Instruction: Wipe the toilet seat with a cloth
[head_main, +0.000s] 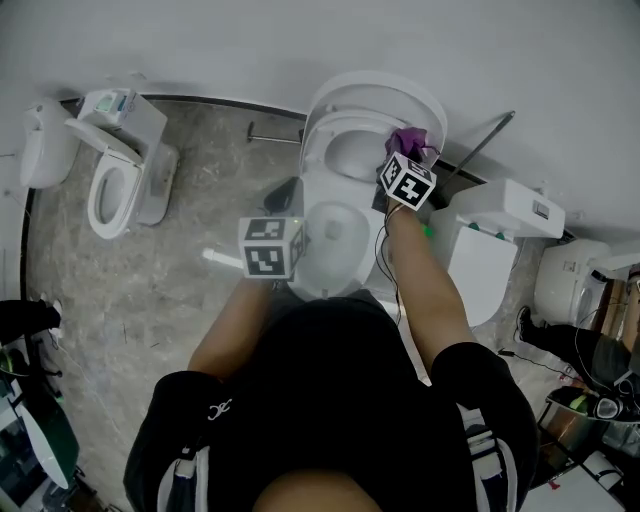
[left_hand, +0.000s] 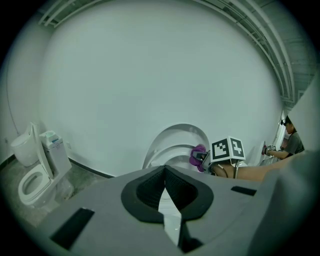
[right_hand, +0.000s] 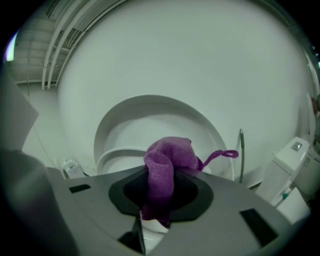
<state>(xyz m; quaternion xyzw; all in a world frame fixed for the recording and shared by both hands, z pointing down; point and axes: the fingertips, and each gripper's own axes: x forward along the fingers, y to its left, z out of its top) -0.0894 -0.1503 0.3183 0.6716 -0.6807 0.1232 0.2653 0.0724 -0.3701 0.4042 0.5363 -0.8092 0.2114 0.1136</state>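
Note:
The middle white toilet (head_main: 340, 225) has its lid (head_main: 425, 100) raised against the wall, with the seat ring (head_main: 322, 130) just below it. A purple cloth (head_main: 411, 138) is bunched at the right rear of the seat, and my right gripper (head_main: 405, 160) is shut on it. In the right gripper view the cloth (right_hand: 167, 160) sticks up out of the jaws in front of the lid (right_hand: 160, 112). My left gripper (head_main: 285, 215) hangs over the bowl's front left, shut and empty. In the left gripper view its tips (left_hand: 164, 172) meet, and the cloth (left_hand: 198, 156) shows beyond.
A second toilet (head_main: 120, 180) stands on the left and a third (head_main: 490, 245) on the right, close to my right arm. A metal rod (head_main: 488, 140) leans on the wall. The left gripper view shows a person (left_hand: 290, 142) at far right.

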